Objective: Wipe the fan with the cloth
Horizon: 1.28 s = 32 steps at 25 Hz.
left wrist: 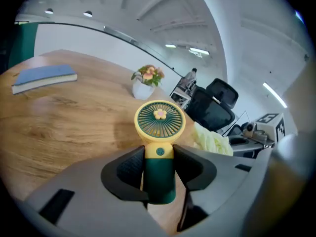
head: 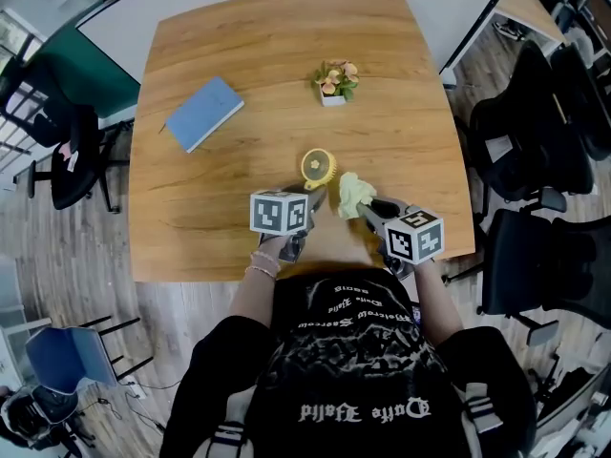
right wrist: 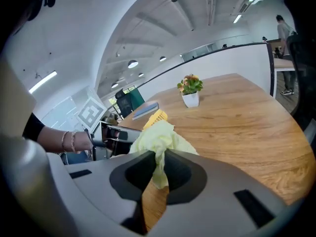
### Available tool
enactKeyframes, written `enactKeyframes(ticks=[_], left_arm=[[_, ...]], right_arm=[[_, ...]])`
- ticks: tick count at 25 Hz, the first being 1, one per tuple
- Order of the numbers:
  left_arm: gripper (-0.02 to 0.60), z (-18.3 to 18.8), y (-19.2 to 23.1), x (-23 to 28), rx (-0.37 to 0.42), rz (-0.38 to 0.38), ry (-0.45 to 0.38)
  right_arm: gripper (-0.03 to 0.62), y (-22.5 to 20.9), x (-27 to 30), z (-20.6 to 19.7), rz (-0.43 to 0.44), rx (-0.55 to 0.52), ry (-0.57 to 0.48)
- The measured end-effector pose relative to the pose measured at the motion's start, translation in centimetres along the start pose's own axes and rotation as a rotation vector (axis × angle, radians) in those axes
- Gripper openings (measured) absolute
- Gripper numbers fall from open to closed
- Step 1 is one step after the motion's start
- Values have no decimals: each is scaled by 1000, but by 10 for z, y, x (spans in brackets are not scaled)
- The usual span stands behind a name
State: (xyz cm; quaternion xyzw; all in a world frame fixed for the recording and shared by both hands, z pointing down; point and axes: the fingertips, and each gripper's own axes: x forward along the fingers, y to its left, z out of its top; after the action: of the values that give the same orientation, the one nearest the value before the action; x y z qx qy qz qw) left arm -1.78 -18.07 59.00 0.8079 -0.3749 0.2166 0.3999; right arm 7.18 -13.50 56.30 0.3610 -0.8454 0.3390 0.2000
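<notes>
A small hand fan (head: 319, 168) with a yellow round head and a dark green handle stands upright between the jaws of my left gripper (head: 313, 198). In the left gripper view both pads press the sides of the fan's handle (left wrist: 159, 177), so my left gripper (left wrist: 159, 169) is shut on it. A pale yellow cloth (head: 354, 195) hangs bunched from my right gripper (head: 368, 210), just right of the fan. In the right gripper view the cloth (right wrist: 160, 137) is pinched between the jaws of my right gripper (right wrist: 159, 169), with the fan's yellow edge (right wrist: 155, 117) just behind it.
On the wooden table (head: 239, 55) lie a blue book (head: 203, 113) at the far left and a small flower pot (head: 334, 81) beyond the fan. Black office chairs (head: 535, 141) stand to the right, another chair (head: 67, 151) to the left.
</notes>
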Motion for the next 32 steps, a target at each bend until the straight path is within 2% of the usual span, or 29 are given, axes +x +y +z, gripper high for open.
enactKeyframes(ticks=[2,6,10,13,15,20,24,32], left_arm=[[198,20,-4,-10,0,-4,-86],[198,51,-18,-22,-26,-46,-228],[198,71,-32,-33,-121,-113,-366],[198,80,-44,-40,-133,-151,-424],[198,82,-50,-42,-129,-169,-442],[198,78,-72,-39,-93,-251,-430],[198,77,-78,-39,-110,-296,-431],[198,73,-88,-37,-62,-312,-409]], right_arm=[[57,16,-2,9,63,-40,-19],[57,63,2,27,243,-117,-15],[57,77,16,37,266,-121,-5],[57,85,21,39,294,-104,-5],[57,90,25,37,304,-103,8],[57,81,34,23,247,-125,83],[57,65,28,16,212,-93,121],[40,28,21,18,91,10,94]])
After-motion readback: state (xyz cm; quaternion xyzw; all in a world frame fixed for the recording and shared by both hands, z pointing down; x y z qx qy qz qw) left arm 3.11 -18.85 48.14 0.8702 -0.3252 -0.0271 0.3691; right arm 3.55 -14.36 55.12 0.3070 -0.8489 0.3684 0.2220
